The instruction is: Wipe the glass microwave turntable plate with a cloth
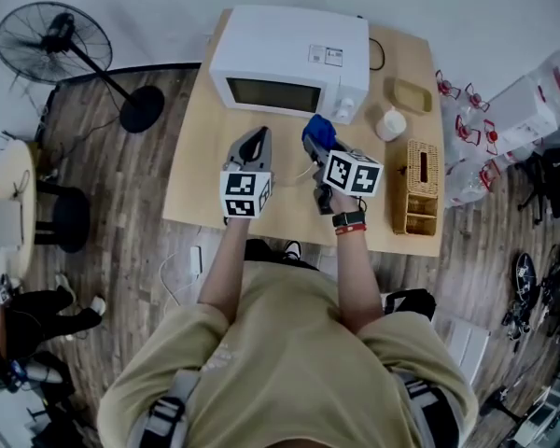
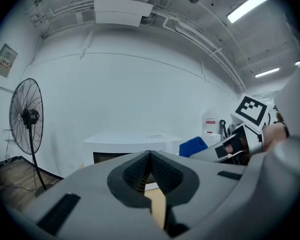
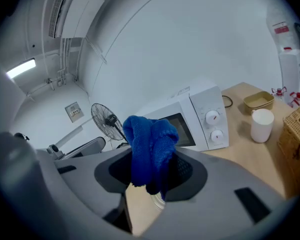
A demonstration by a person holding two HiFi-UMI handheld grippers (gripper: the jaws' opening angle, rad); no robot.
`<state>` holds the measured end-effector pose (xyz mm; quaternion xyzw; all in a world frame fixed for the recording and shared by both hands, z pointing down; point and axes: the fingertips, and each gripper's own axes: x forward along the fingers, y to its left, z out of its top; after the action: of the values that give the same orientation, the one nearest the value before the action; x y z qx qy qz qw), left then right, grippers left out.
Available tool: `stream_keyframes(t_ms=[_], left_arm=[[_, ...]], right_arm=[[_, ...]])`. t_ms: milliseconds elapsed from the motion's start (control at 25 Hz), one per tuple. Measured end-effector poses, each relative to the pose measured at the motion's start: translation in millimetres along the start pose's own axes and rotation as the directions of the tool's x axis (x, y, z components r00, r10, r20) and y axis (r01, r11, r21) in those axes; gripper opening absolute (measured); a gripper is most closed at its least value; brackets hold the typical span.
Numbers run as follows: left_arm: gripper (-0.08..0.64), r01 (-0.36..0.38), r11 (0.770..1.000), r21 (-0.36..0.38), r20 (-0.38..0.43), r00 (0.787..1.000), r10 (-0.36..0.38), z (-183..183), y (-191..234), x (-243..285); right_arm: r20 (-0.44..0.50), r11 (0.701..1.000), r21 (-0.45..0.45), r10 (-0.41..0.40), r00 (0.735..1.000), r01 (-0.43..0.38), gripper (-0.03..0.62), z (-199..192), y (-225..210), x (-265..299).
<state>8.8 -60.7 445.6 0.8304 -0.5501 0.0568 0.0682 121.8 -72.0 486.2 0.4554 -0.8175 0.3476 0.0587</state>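
Note:
My right gripper (image 1: 317, 147) is shut on a bunched blue cloth (image 1: 319, 133), held above the wooden table (image 1: 201, 171) just in front of the white microwave (image 1: 289, 59). In the right gripper view the cloth (image 3: 150, 149) sticks up between the jaws of the gripper (image 3: 152, 171), and a small piece of clear glass (image 3: 159, 202) shows below them. To its left my left gripper (image 1: 255, 140) is shut with nothing in it; in its own view the pads (image 2: 140, 170) meet. The microwave (image 2: 125, 145) has its door closed. I cannot make out a whole turntable plate.
A white cup (image 1: 390, 124), a tan dish (image 1: 413, 94) and a wicker box (image 1: 417, 187) stand on the table's right side. A floor fan (image 1: 54, 43) is on the left beyond the table. Bags and clutter lie on the floor at the right.

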Motion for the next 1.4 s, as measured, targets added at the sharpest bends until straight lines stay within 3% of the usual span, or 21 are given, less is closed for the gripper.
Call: stream_keyframes(t_ms=[400, 640, 1120, 1280, 1400], left_arm=[[0.012, 0.031, 0.999, -0.011, -0.053, 0.998, -0.031, -24, 14, 37], [0.012, 0.063, 0.998, 0.009, -0.099, 0.993, -0.062, -33, 34, 63], [0.012, 0.148, 0.988, -0.038, -0.162, 0.975, -0.152, -65, 67, 93], [0.012, 0.146, 0.988, -0.053, -0.172, 0.973, -0.153, -71, 85, 99], [0.012, 0.137, 0.988, -0.067, -0.179, 0.973, -0.147, -76, 101, 106]], right_arm=[[-0.087, 0.997, 0.073, 0.003, 0.996, 0.004, 0.164, -21, -29, 41], [-0.144, 0.997, 0.072, -0.006, 0.99, 0.016, 0.164, -30, -41, 77], [-0.239, 0.992, 0.125, 0.024, 0.971, 0.006, 0.164, -62, -36, 164], [-0.262, 0.985, 0.175, 0.052, 0.964, -0.006, 0.163, -72, -33, 187], [-0.311, 0.964, 0.266, 0.1, 0.945, -0.015, 0.163, -82, -32, 204]])
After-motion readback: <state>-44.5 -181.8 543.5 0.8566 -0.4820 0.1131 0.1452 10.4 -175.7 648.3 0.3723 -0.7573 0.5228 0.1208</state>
